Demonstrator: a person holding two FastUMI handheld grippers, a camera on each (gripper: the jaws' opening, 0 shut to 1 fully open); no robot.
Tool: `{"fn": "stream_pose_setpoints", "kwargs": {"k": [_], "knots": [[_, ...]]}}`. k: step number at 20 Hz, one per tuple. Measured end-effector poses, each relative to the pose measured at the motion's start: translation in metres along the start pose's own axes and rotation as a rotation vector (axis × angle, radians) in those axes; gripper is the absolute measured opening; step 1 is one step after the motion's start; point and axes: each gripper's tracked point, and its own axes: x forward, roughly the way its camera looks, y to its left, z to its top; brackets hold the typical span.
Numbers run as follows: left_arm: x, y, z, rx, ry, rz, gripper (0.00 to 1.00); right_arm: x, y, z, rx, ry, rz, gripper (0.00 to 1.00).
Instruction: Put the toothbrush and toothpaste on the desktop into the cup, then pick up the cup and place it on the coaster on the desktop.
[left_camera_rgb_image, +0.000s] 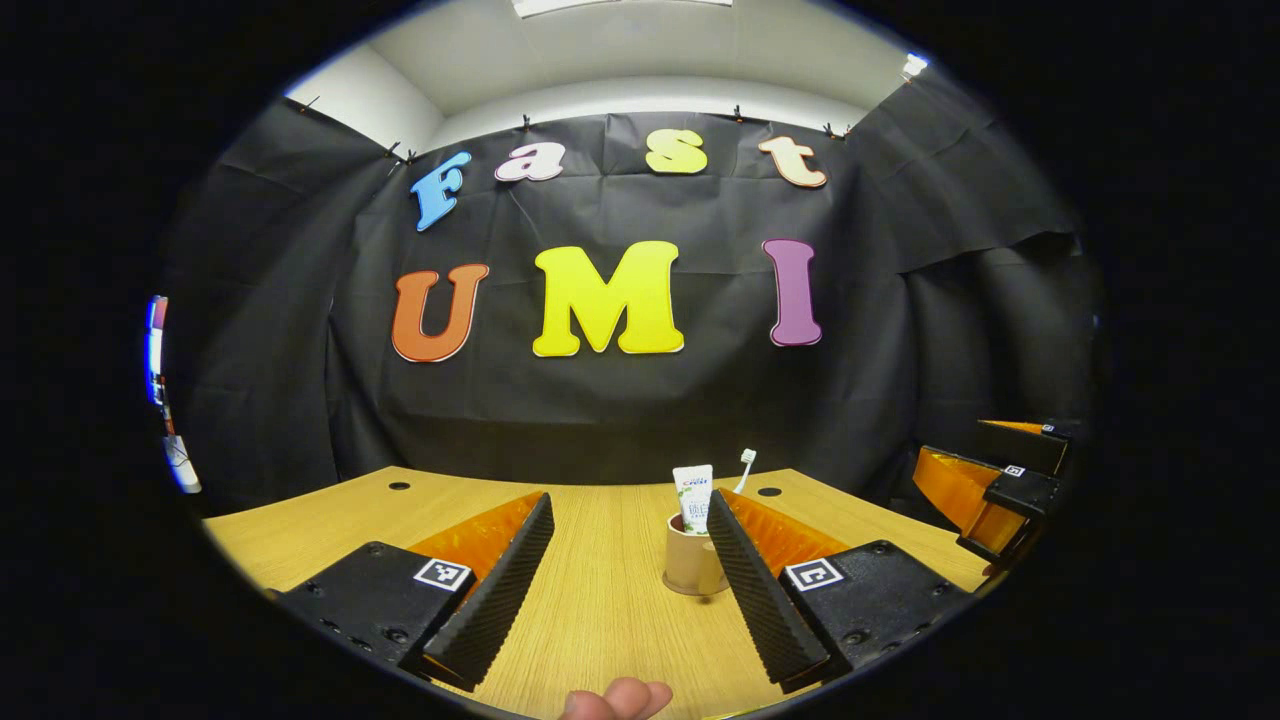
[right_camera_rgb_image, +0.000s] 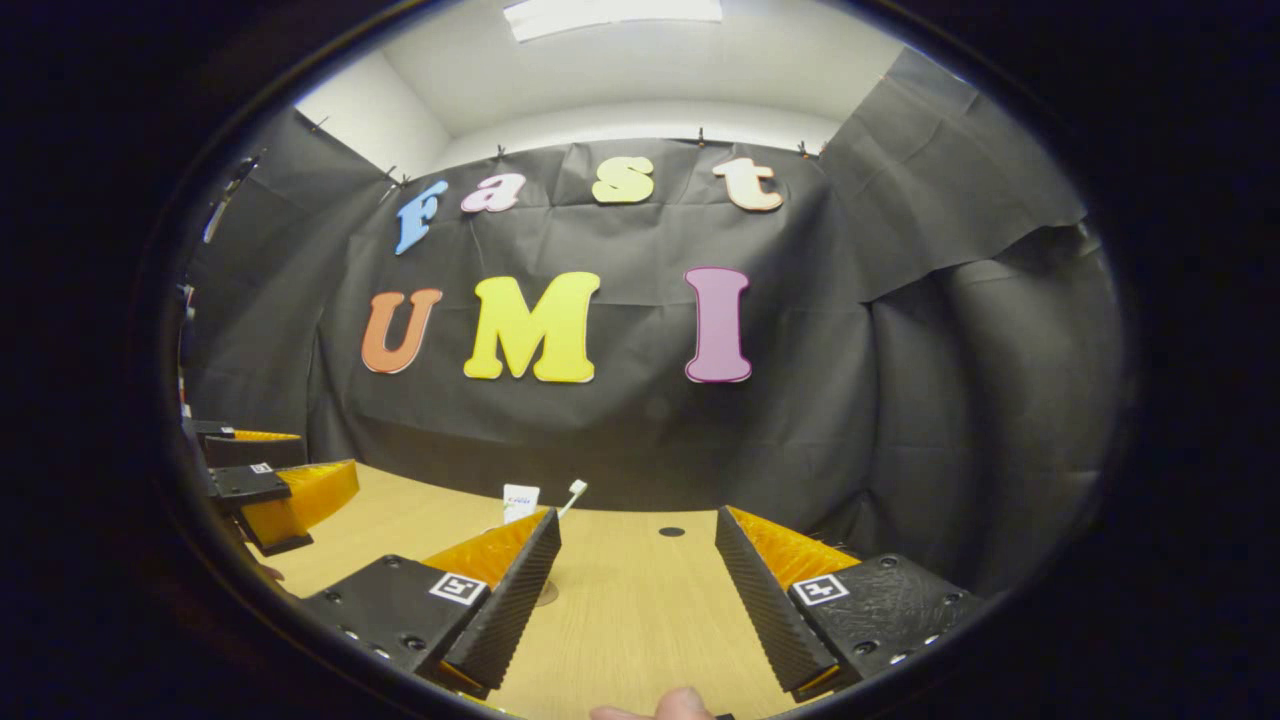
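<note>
A beige cup (left_camera_rgb_image: 686, 558) stands upright on the wooden desktop (left_camera_rgb_image: 600, 600), with the white toothpaste tube (left_camera_rgb_image: 694, 497) and the white toothbrush (left_camera_rgb_image: 746, 465) sticking up out of it. My left gripper (left_camera_rgb_image: 630, 510) is open, and its right-hand finger covers part of the cup's side. In the right gripper view the toothpaste tube (right_camera_rgb_image: 520, 500) and toothbrush (right_camera_rgb_image: 575, 492) rise behind one finger of my open right gripper (right_camera_rgb_image: 637, 520). That finger hides the cup. A thin round edge (right_camera_rgb_image: 547, 595) shows at the cup's foot; I cannot tell whether it is the coaster.
The right gripper (left_camera_rgb_image: 1000, 465) hovers at the desk's right edge, and the left gripper (right_camera_rgb_image: 265, 470) appears at the far left. Small cable holes (left_camera_rgb_image: 769, 491) (right_camera_rgb_image: 671, 531) sit near the desk's back edge. A thumb (left_camera_rgb_image: 620, 700) shows at the bottom.
</note>
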Motion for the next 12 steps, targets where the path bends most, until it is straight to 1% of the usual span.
{"fn": "stream_pose_setpoints", "kwargs": {"k": [1, 2, 3, 4, 5, 6, 7, 9, 10, 12], "knots": [[0.0003, -0.0017, -0.0002, -0.002, 0.0, -0.003, 0.98, -0.0006, 0.002, -0.0004, 0.004, 0.002, 0.004, 0.95], [0.0014, -0.0028, -0.0006, -0.003, 0.004, -0.003, 0.89, -0.0003, 0.0032, -0.0012, 0.002, 0.005, 0.006, 0.95], [0.0006, -0.0048, -0.0015, -0.005, 0.006, -0.006, 0.98, -0.001, 0.0036, -0.002, -0.002, 0.006, 0.005, 0.95], [0.0019, -0.0068, -0.002, -0.008, 0.006, -0.01, 0.98, -0.0012, 0.0031, -0.0023, -0.006, 0.007, 0.004, 0.96], [0.0014, -0.0079, -0.0023, -0.009, 0.005, -0.011, 0.98, -0.0016, 0.0036, -0.002, -0.006, 0.007, 0.005, 0.95], [0.0014, -0.0062, -0.0009, -0.009, 0.001, 0.005, 0.98, -0.0014, 0.0046, -0.0019, -0.004, 0.007, 0.007, 0.96], [0.0003, -0.0021, 0.0012, -0.007, -0.008, 0.02, 0.98, -0.0016, 0.0059, -0.002, -0.002, 0.007, 0.01, 0.95], [0.0003, -0.0024, 0.0028, 0.0, -0.018, 0.031, 0.98, -0.002, 0.0041, -0.0036, -0.001, 0.008, 0.007, 0.95], [0.0013, -0.0024, 0.0024, 0.002, -0.021, 0.032, 0.98, -0.0008, 0.0039, -0.0041, 0.001, 0.009, 0.006, 0.96], [0.0016, -0.0037, 0.001, 0.004, -0.018, 0.029, 0.98, -0.0005, 0.0045, -0.0044, 0.005, 0.012, 0.006, 0.95]]}}
